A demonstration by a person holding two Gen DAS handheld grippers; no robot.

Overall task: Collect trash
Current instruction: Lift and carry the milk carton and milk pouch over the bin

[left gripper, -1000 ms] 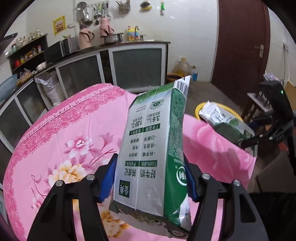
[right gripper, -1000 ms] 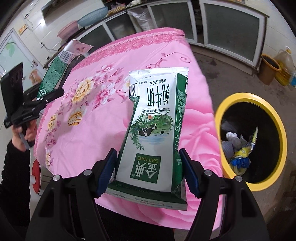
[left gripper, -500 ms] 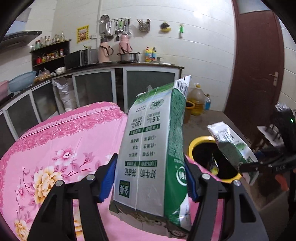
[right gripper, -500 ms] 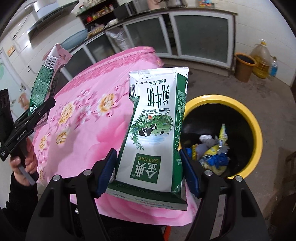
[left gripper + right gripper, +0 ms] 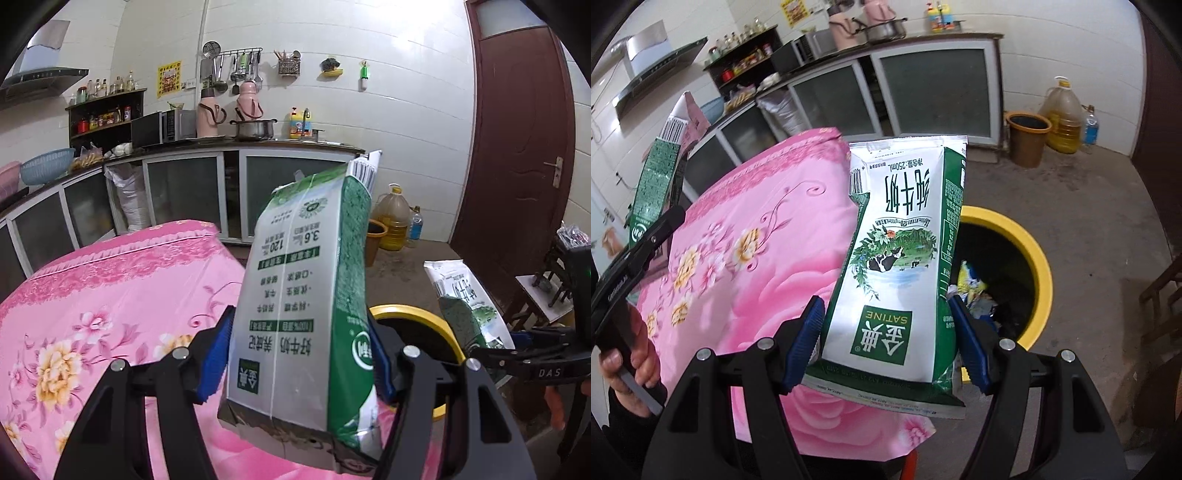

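Note:
My left gripper point(image 5: 301, 356) is shut on a green and white milk carton point(image 5: 299, 295), held upright over the edge of the pink flowered table point(image 5: 110, 295). My right gripper point(image 5: 886, 336) is shut on a second milk carton point(image 5: 901, 258), held beside the table's corner and partly in front of the yellow-rimmed trash bin point(image 5: 1030, 251). In the left wrist view the bin point(image 5: 424, 317) shows just behind my carton, with the right gripper and its carton point(image 5: 465, 306) at the right. The left carton point(image 5: 655, 181) appears at the far left of the right wrist view.
Several pieces of trash point(image 5: 975, 291) lie inside the bin. Kitchen cabinets point(image 5: 192, 192) line the wall behind the table. A brown bucket point(image 5: 1027, 138) and an oil jug point(image 5: 1062, 114) stand by the wall, and a dark red door point(image 5: 517, 147) is at the right. A hand point(image 5: 635, 362) grips the left tool.
Both grippers have swung with their cartons from over the table toward the yellow bin. The bin has come nearer to both cartons. Both grips have held.

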